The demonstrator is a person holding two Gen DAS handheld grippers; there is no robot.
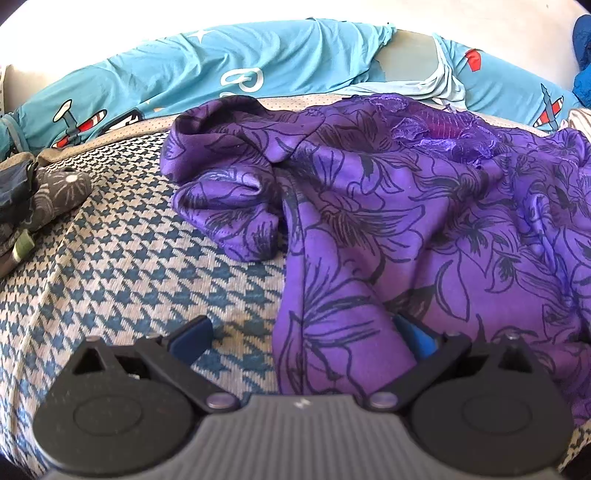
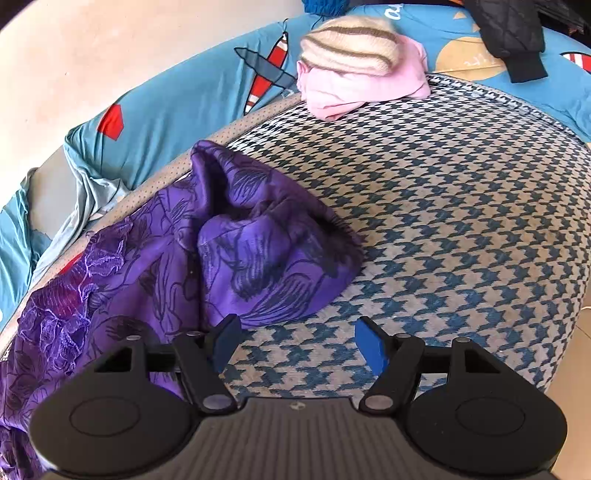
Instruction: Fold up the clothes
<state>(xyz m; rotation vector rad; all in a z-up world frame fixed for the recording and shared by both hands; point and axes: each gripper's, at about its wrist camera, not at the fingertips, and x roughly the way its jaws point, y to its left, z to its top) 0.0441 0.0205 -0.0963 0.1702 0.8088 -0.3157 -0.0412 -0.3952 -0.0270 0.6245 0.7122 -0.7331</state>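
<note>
The houndstooth cushion (image 2: 461,221) is being covered on one side by the purple floral garment (image 1: 424,221). Its side fold is being straddled, unpinched, by the spread left gripper (image 1: 301,334); the right gripper (image 2: 297,343), jaws apart and empty, is being held just beside its bunched sleeve (image 2: 273,254).

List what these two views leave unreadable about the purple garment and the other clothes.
- Purple garment: its lower hem, left wrist view, hidden behind the left tool body and cut by the frame edge.
- Dark patterned clothes: left wrist view, cut off by the left edge.
- Black quilted jacket: right wrist view, cut off by the top edge.
- Pink garment: mostly covered by the striped knit.
</note>
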